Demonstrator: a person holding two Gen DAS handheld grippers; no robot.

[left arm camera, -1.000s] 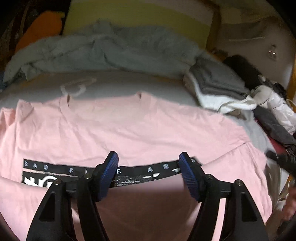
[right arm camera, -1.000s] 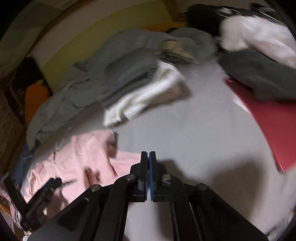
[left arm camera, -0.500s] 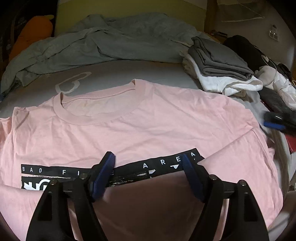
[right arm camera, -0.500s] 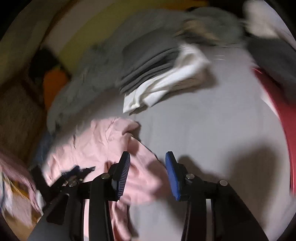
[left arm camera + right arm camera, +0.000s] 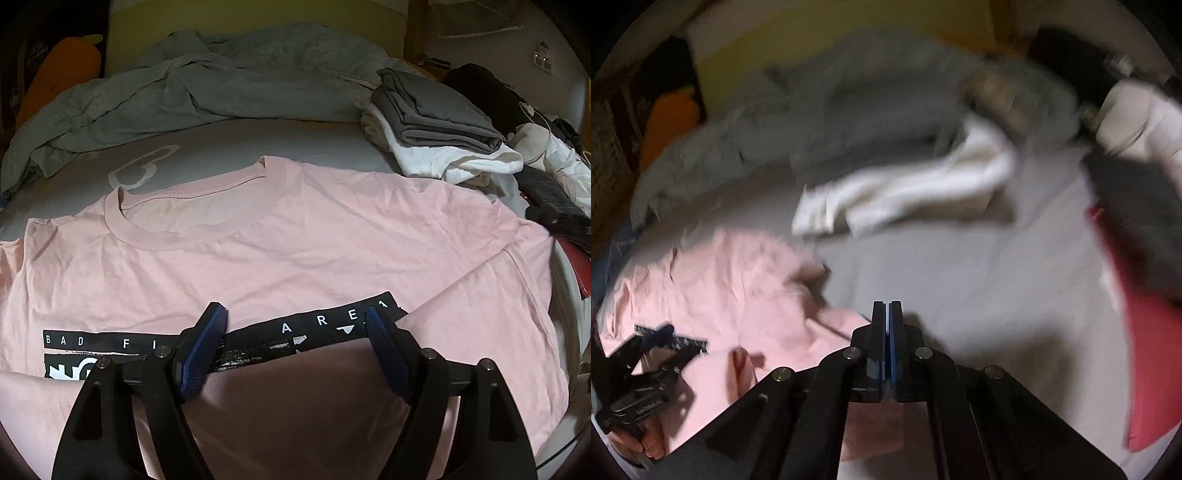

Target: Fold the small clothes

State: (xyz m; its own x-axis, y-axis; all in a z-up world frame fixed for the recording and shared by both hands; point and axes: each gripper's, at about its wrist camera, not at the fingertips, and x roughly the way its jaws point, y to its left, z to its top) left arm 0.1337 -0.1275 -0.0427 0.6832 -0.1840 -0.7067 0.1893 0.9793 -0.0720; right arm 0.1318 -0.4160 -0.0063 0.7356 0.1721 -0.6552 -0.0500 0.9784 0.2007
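1. Pink T-shirt (image 5: 295, 258) lies spread flat on the grey bed (image 5: 229, 144), collar far
2. Left gripper (image 5: 295, 332) jaws apart, hovering over its printed band
3. Right gripper (image 5: 888, 314) jaws together, seemingly holding nothing; view blurred

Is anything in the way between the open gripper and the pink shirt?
No. The left gripper hangs open right over the pink shirt, with nothing visible between them. The stack of folded clothes sits apart, beyond the shirt's shoulder.
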